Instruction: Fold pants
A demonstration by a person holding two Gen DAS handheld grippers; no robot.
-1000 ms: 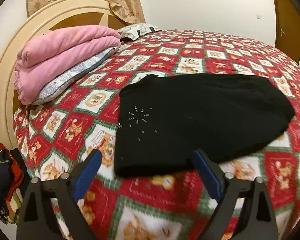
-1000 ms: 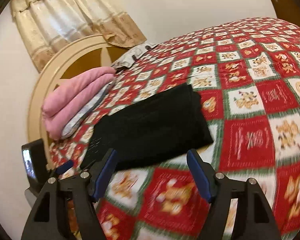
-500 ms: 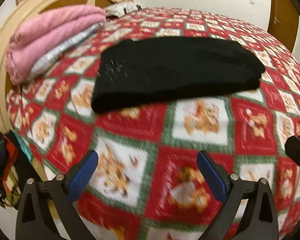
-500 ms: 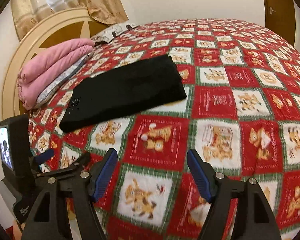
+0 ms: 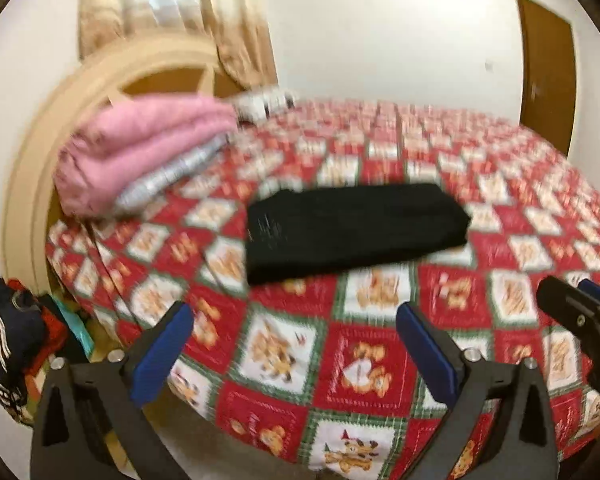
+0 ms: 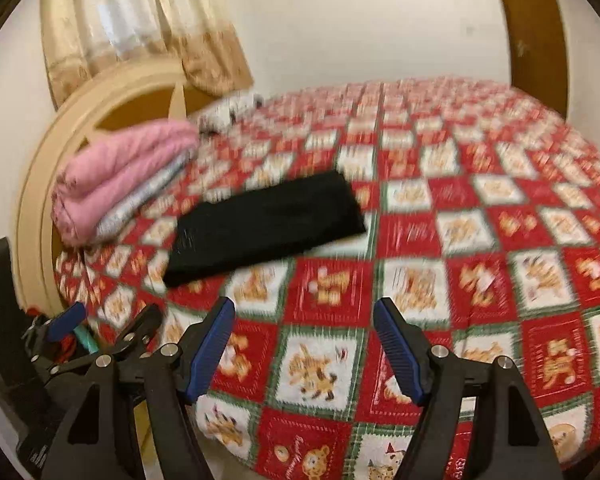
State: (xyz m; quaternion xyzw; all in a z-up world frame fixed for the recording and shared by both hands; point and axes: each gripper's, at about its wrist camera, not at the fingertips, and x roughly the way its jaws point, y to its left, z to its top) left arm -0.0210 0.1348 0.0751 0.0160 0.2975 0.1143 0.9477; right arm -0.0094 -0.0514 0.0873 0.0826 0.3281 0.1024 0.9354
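Bedroom scene, left wrist view: a bed with a red-and-green patchwork bedspread (image 5: 480,256) fills the frame, motion blur smearing its printed panels; folded black pants (image 5: 352,228) lie flat near the middle of the spread, well apart from the left gripper (image 5: 296,338); its jaws have just been opening and stand wide with only bedspread between them; a folded pink blanket (image 5: 140,152) sits on a grey patterned pillow by the cream headboard (image 5: 32,168); a dark clothing pile (image 5: 16,344) at the lower left is cut off by the lens edge; part of the right gripper enters at the right edge.

Right wrist view: blur again softens detail; the pants (image 6: 264,224) lie left of centre, clear of the right gripper (image 6: 304,344), whose jaws are parted and empty; the left gripper (image 6: 100,328) is partly hidden at the lower left; a curtain (image 6: 140,24) hangs behind the headboard; a brown door (image 6: 536,36) is cropped at the upper right.
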